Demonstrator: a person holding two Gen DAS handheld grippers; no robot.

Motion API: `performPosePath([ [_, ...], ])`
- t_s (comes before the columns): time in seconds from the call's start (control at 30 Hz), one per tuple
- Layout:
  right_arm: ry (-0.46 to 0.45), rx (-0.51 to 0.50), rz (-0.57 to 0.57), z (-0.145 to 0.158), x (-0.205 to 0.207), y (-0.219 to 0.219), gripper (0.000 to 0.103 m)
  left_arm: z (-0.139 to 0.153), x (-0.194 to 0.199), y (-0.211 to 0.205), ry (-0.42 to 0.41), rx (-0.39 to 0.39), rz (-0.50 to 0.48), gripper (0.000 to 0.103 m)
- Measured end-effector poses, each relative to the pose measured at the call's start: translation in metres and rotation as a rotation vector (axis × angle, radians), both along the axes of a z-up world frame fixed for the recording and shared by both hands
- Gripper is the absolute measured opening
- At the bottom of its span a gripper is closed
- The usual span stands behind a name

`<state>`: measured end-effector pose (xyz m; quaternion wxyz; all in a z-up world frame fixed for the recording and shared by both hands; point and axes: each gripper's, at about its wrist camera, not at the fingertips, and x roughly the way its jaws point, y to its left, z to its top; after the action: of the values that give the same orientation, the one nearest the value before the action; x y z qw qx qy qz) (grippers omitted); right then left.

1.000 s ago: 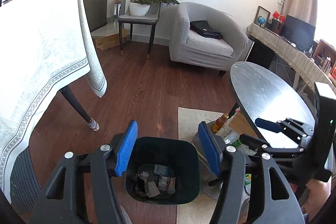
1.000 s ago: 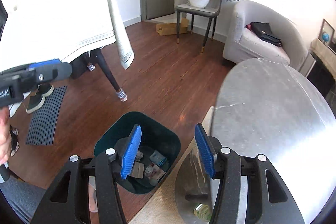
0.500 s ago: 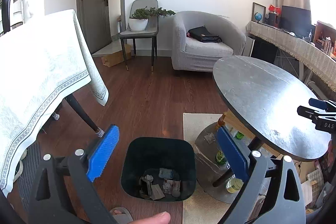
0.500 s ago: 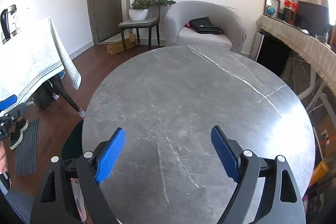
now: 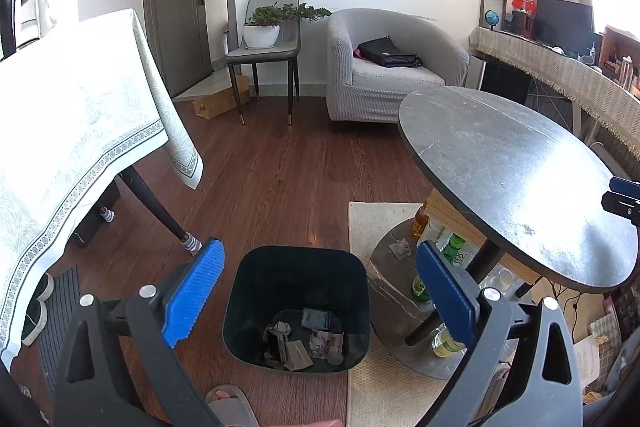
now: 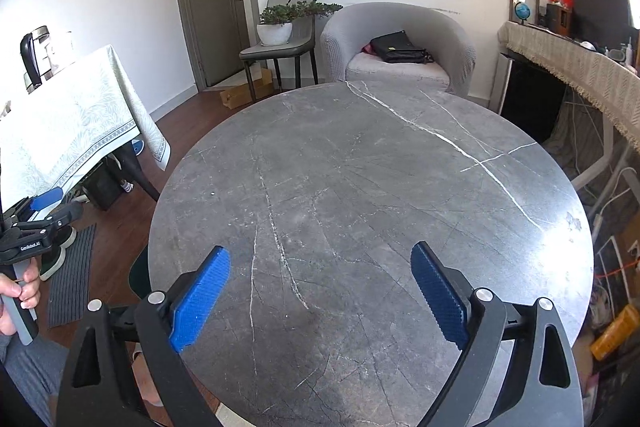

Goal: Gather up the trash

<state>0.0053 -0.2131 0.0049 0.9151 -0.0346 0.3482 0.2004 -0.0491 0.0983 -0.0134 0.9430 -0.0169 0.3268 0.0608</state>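
The dark green square plastic bin [image 5: 296, 307] sat on the wooden floor at lower centre of my left view, crumpled paper and wrappers [image 5: 306, 339] lying in its bottom. My left gripper [image 5: 320, 291] hung above it, blue pads spread wide with nothing between them. Bare floor lay open beyond the bin's far rim; its right side stood just beside the round grey marble table [image 5: 512, 187], whose base shelf was crowded with bottles [image 5: 452, 247]. A cloth-covered table [image 5: 80, 131] closed off the left of the frame. In my right view, the right gripper [image 6: 320, 295] hovered over the bare tabletop, its jaws opening with nothing between them. My slippered foot [image 5: 230, 403] showed at the bottom edge.
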Motion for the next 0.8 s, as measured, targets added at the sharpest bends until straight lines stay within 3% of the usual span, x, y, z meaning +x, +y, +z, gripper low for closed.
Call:
performPosePath([
  [0.27, 0.014, 0.010, 0.085, 0.002, -0.011, 0.010, 0.093, -0.005, 0.002, -0.009, 0.048, 0.000, 0.005, 0.098],
  [0.8, 0.015, -0.031, 0.071, -0.001, -0.012, 0.019, 0.093, -0.003, -0.003, -0.016, 0.040, -0.004, -0.005, 0.098],
])
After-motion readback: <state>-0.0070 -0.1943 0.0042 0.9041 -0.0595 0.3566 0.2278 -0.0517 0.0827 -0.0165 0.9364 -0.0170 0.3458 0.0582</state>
